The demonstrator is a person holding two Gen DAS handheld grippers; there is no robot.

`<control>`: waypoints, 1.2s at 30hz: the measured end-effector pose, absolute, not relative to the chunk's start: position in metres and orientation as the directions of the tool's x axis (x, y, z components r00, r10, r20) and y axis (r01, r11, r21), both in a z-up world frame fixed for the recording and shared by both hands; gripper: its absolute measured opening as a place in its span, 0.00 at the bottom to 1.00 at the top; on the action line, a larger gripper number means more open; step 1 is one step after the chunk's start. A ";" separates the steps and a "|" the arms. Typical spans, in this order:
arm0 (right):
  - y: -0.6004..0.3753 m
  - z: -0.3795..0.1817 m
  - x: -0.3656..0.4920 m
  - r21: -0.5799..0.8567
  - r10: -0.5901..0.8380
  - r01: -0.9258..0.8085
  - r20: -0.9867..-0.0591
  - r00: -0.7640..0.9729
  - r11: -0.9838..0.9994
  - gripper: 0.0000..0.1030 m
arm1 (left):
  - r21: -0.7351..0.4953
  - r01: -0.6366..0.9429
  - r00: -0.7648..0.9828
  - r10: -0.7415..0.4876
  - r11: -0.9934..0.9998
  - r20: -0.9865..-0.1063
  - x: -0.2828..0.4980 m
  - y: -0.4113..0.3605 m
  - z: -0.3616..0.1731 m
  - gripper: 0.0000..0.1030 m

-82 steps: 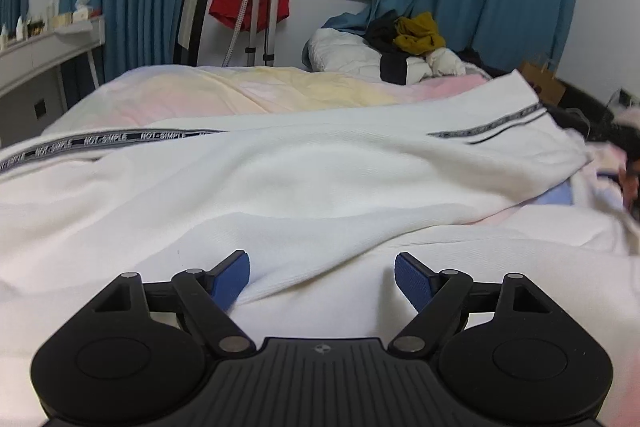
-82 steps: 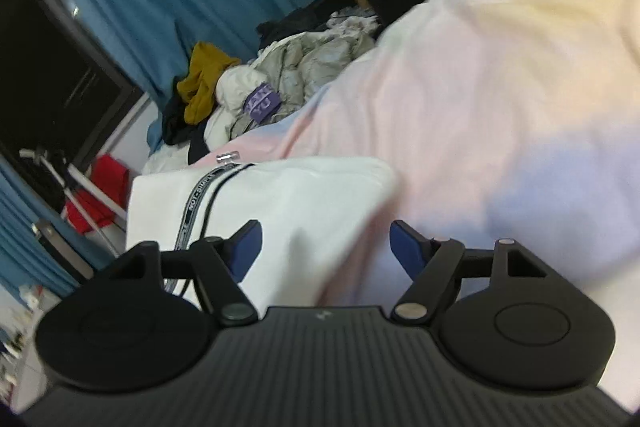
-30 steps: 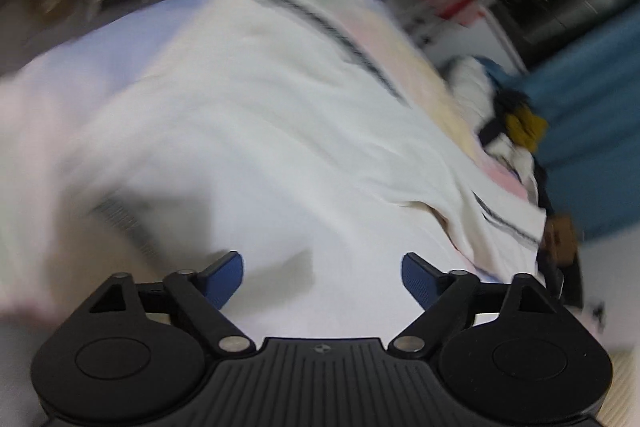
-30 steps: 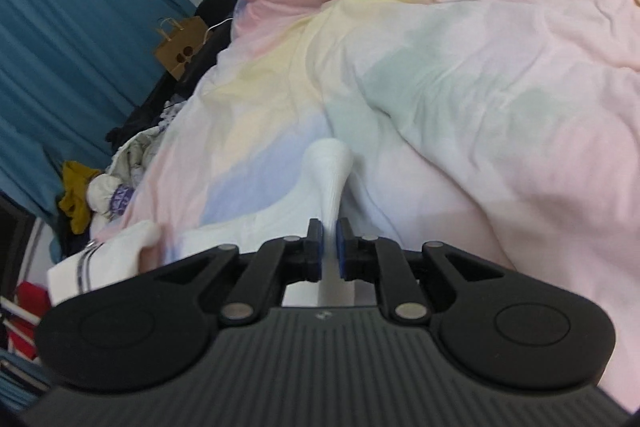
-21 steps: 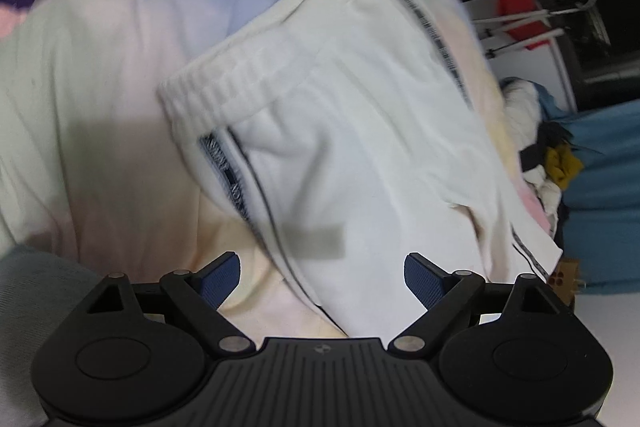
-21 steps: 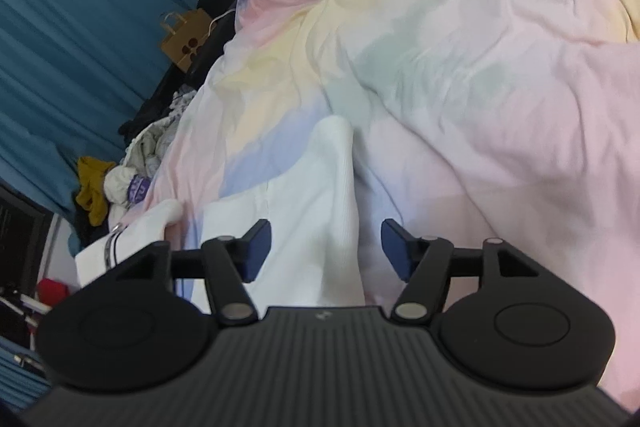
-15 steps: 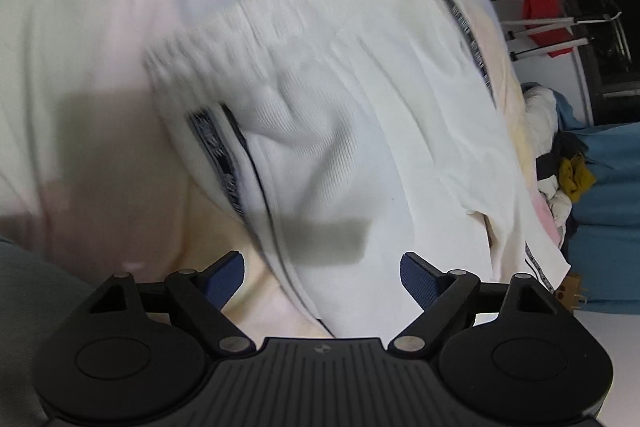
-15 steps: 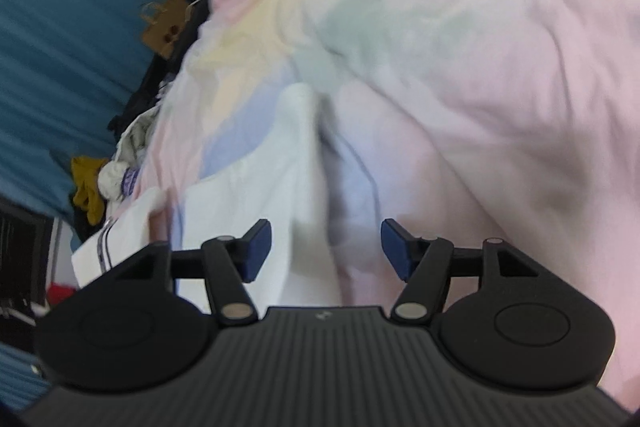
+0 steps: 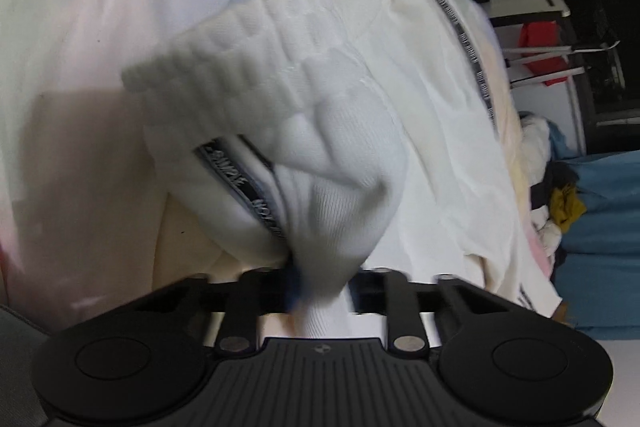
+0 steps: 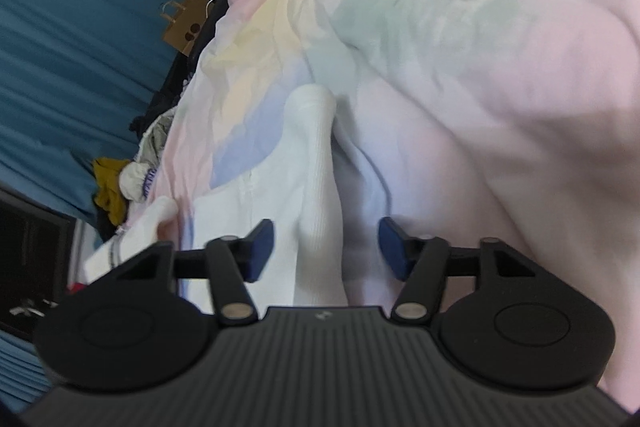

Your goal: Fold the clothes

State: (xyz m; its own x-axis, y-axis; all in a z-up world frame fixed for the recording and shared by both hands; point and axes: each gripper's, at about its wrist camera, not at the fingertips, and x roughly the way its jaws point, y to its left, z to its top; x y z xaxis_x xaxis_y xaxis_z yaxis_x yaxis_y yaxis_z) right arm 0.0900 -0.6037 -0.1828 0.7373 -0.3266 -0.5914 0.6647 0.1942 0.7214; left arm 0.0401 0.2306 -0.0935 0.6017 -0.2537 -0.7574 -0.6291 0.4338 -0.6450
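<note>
**Left tongs bite the waistband corner; right tongs stand apart over a fabric ridge**

The white trousers (image 9: 400, 99) lie spread on the pastel duvet (image 10: 460, 47), with a bunch of cloth beside the ribbed waistband (image 9: 224, 39) and black lettered stripe (image 9: 236, 183) gathered up into the left gripper (image 9: 316, 291). Its fingers have drawn together on that bunch. The cloth hides the fingertips, motion blur smears the grip, and only a sliver of blue pad shows.

Half a second ago these fingers stood wide apart over the flat trousers; now they are clamped on them and the cloth has risen.

The right gripper (image 10: 326, 247) is spread wide, blue pads (image 10: 260, 247) either side of an upright ridge of white fabric (image 10: 316, 163), touching neither side. A second ago it pinched this ridge.

Around the bed: blue curtains (image 10: 72, 47), a heap of clothes (image 10: 120, 187), a brown paper bag (image 10: 184, 23), and a red garment (image 9: 540, 43) on a rack.
</note>
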 end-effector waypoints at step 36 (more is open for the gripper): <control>-0.512 -0.068 0.517 0.358 -0.299 0.472 -0.442 0.846 0.806 0.19 | -0.717 -0.491 0.778 -0.123 0.495 -0.616 0.370 0.281 -0.075 0.46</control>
